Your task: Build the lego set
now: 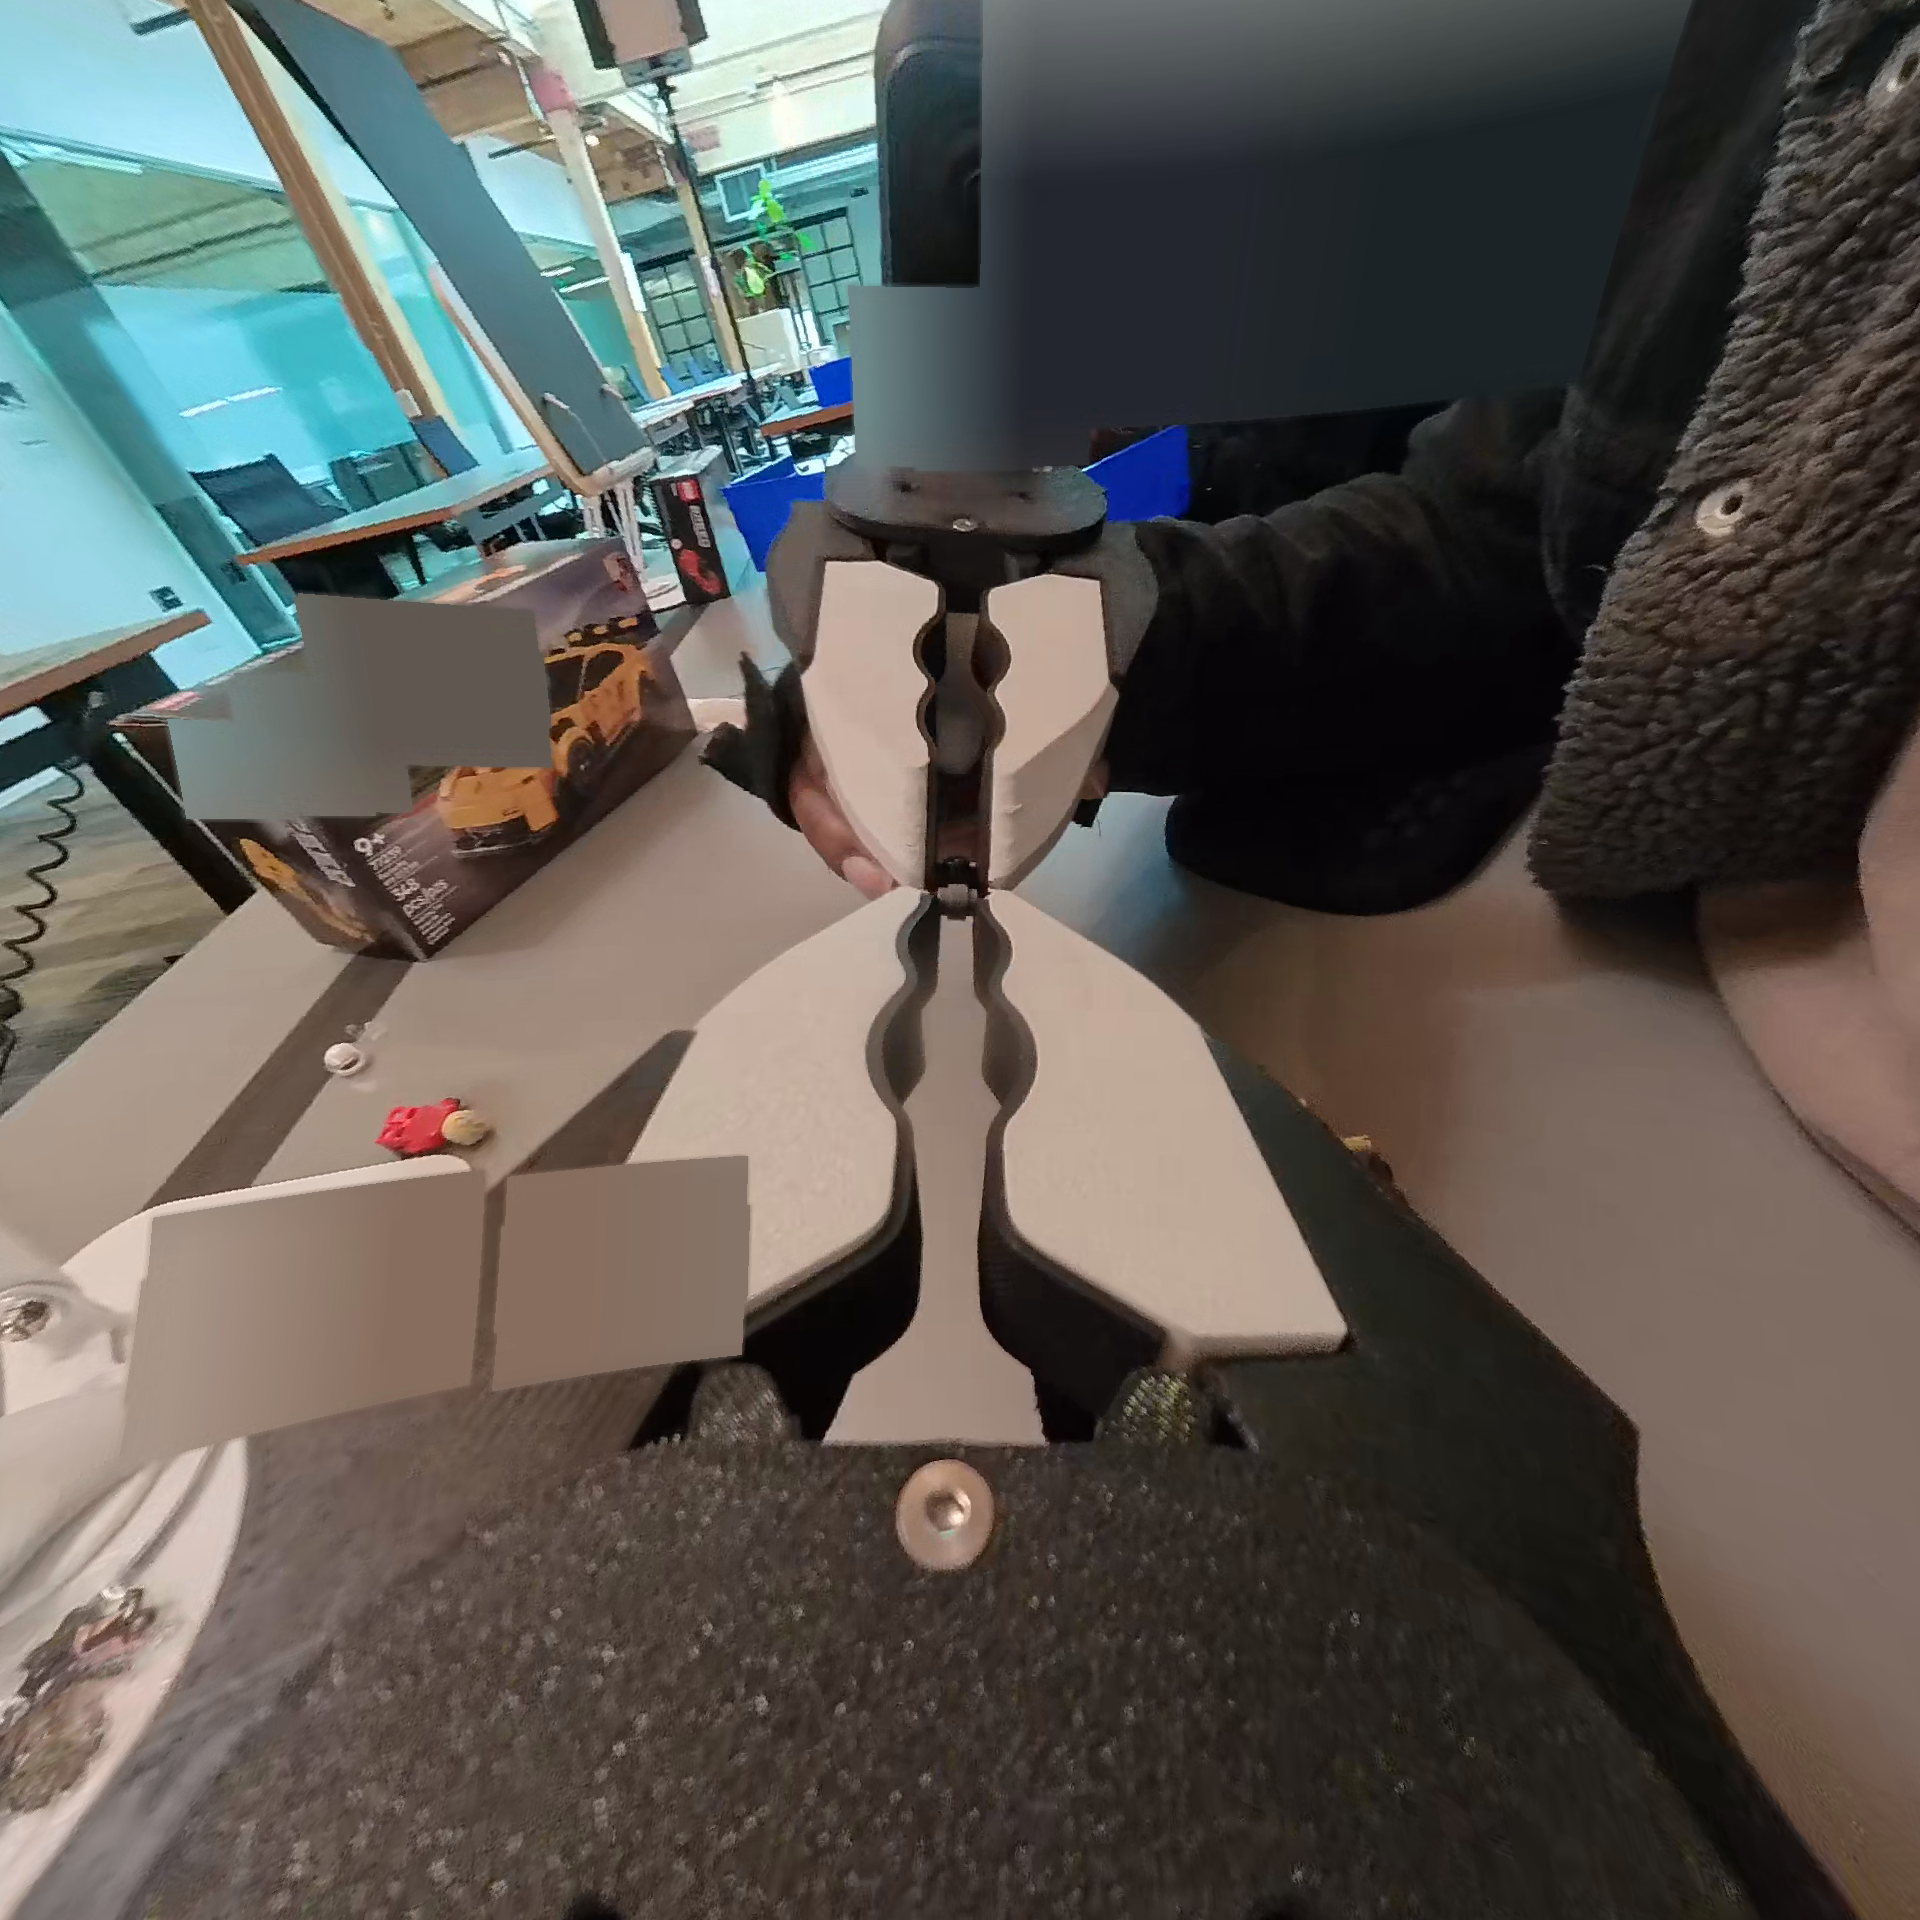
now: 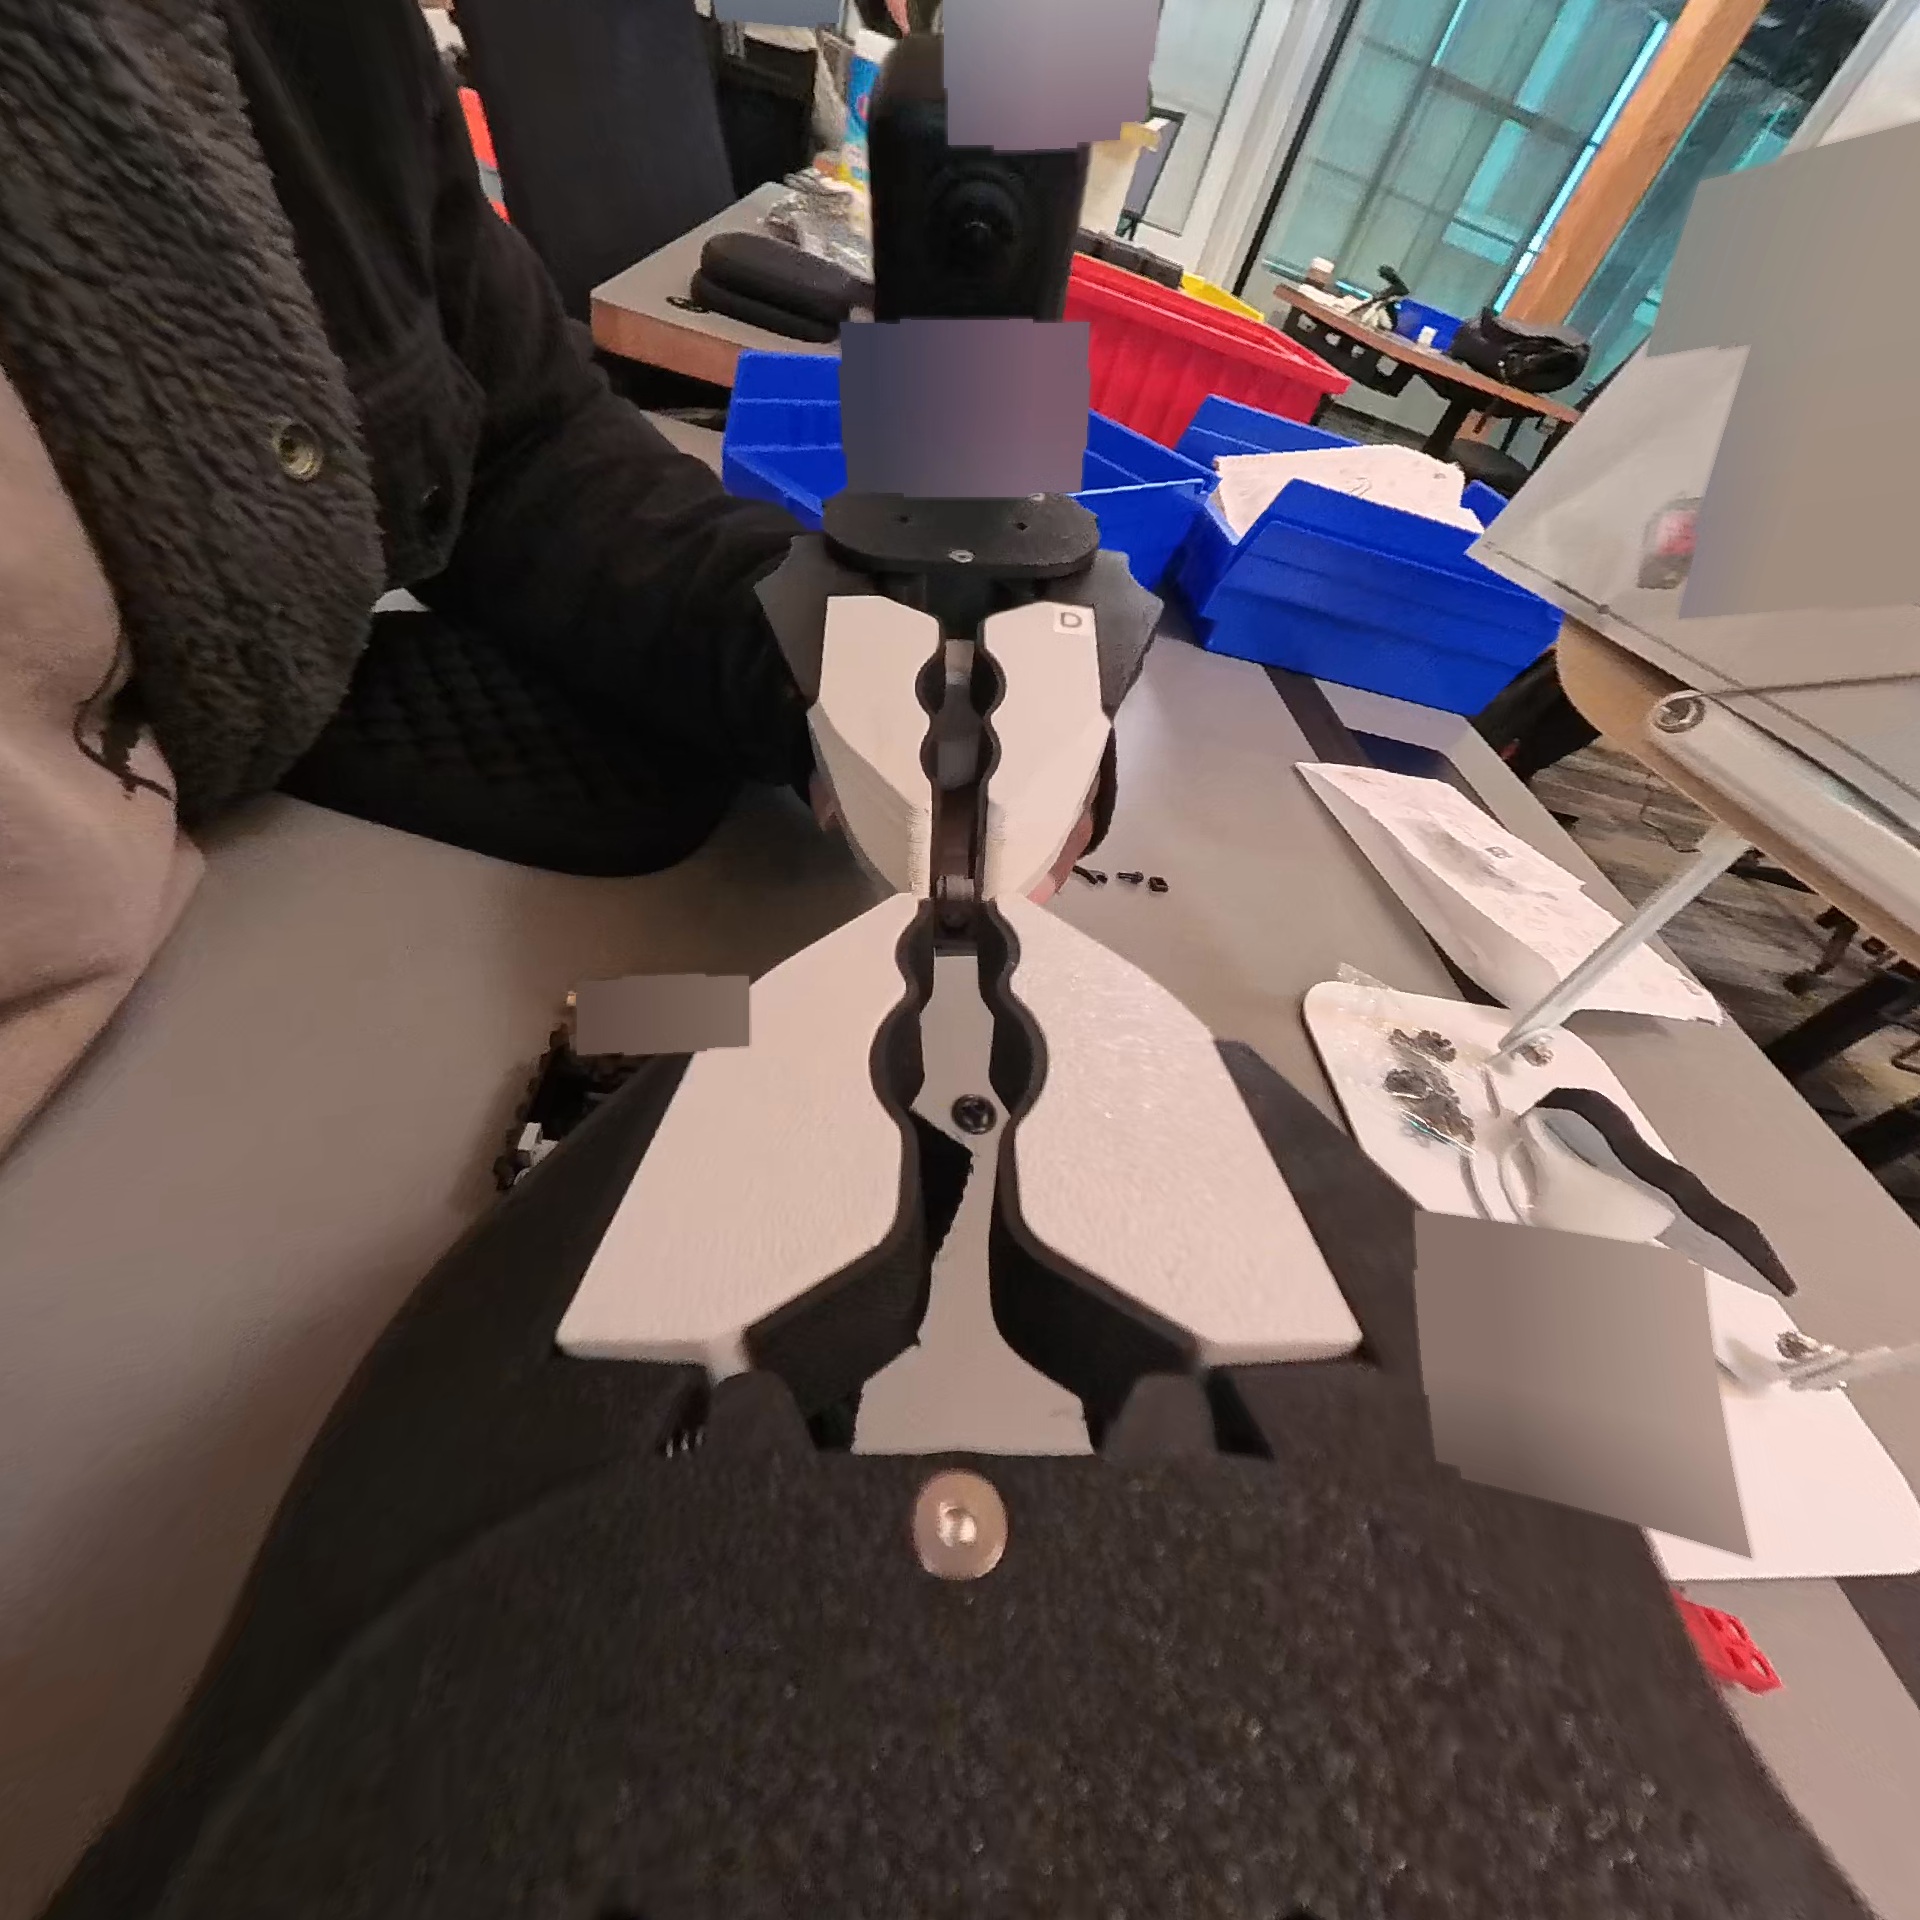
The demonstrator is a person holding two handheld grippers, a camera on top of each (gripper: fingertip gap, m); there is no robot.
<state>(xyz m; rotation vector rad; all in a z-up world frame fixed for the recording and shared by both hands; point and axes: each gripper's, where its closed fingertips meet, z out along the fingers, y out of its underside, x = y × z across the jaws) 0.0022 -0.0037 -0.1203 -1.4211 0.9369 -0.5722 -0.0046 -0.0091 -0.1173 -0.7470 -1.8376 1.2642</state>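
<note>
My two grippers meet tip to tip above the grey table (image 1: 582, 966). In the left wrist view, my left gripper (image 1: 951, 912) is shut on a small grey and black lego piece (image 1: 954, 894), and the right gripper (image 1: 954, 875) faces it, touching the same spot. In the right wrist view, my right gripper (image 2: 951, 920) is shut on a small dark lego piece (image 2: 951, 896), with the left gripper (image 2: 951, 881) opposite. The pieces are tiny and mostly hidden by the fingertips. A black round piece (image 2: 971, 1114) lies on the table below the right fingers.
A lego box with a yellow car (image 1: 436, 790), a red piece (image 1: 416, 1127) and a clear round piece (image 1: 343, 1060) lie to the left. Blue bins (image 2: 1351, 582), an instruction booklet (image 2: 1486, 883), a white sheet with dark small parts (image 2: 1423, 1091) and black pins (image 2: 1127, 881) lie right. A person's dark fleece sleeve (image 2: 540, 665) rests on the table. The grippers are tip to tip, or close to it.
</note>
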